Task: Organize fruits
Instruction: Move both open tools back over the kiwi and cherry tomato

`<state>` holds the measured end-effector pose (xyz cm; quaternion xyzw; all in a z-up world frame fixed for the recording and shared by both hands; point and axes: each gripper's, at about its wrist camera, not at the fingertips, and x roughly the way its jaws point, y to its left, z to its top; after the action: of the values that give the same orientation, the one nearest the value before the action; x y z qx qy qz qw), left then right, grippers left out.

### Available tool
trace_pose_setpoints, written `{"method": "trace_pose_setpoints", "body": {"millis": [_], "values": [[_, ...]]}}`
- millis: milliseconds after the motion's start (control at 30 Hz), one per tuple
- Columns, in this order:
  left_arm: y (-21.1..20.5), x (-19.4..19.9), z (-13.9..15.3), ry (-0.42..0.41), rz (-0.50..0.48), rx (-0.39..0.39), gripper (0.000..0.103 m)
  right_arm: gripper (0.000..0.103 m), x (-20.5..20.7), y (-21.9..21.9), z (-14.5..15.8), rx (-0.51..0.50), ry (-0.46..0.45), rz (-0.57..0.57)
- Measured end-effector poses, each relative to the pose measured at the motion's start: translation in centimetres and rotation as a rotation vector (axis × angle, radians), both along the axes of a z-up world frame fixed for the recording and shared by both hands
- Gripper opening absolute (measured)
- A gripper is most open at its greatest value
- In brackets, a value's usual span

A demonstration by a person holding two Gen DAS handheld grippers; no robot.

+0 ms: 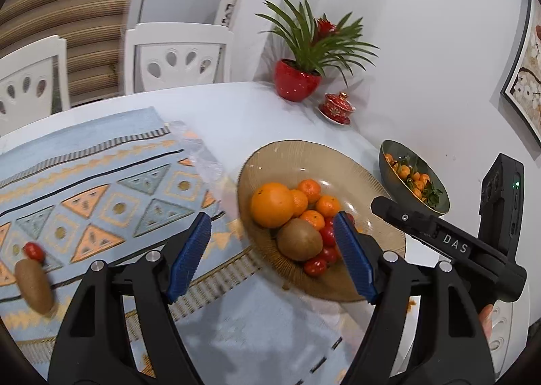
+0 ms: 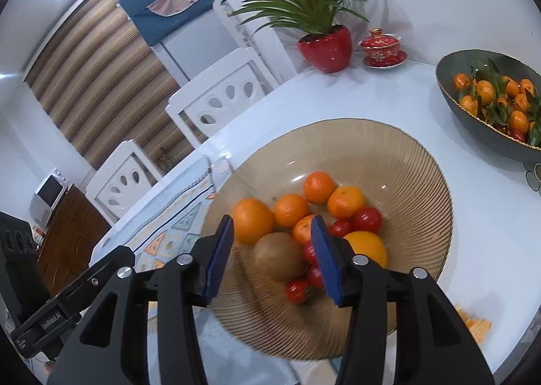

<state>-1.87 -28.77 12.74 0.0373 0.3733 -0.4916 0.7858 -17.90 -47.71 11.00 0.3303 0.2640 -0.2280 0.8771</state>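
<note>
Fingers of both grippers gape wide, empty, over the fruit bowl; a kiwi lies apart on the cloth.

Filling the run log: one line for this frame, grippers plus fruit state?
left gripper: open, empty | right gripper: open, above kiwi in ribbed bowl | loose kiwi and tomato on placemat

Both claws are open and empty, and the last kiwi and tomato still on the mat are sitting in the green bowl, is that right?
Not quite. The kiwi and tomato lie loose on the mat, not in any bowl; the left wrist view shows it. The green bowl holds small oranges. The rest stands: left claw and right claw are open and empty.
</note>
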Motion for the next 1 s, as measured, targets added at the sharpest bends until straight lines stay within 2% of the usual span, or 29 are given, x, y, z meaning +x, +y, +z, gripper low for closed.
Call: {"method": "trace_pose_setpoints", "body": {"millis": [167,367,500,633,800,1000], "values": [[3.8,-0.2,1.1,-0.009,0.049,-0.035,0.084,0.05,0.5,2.8,1.0,-0.035,0.005,0.051],[9.5,0.3,2.6,-0.068,0.135,-0.043,0.084,0.054,2.0,6.7,2.1,-0.071,0.002,0.131],[14.4,2.1,3.7,-0.058,0.224,-0.086,0.084,0.057,3.7,9.6,2.9,-0.114,0.001,0.189],[18.1,3.5,4.0,-0.064,0.291,-0.093,0.084,0.058,5.5,12.0,3.1,-0.131,0.006,0.246],[22.7,5.8,3.3,-0.051,0.39,-0.084,0.084,0.06,8.0,14.6,2.3,-0.137,0.028,0.301],[25.4,8.6,-0.3,0.015,0.474,-0.054,0.084,0.063,11.9,17.4,-0.2,-0.134,0.085,0.356]]}}
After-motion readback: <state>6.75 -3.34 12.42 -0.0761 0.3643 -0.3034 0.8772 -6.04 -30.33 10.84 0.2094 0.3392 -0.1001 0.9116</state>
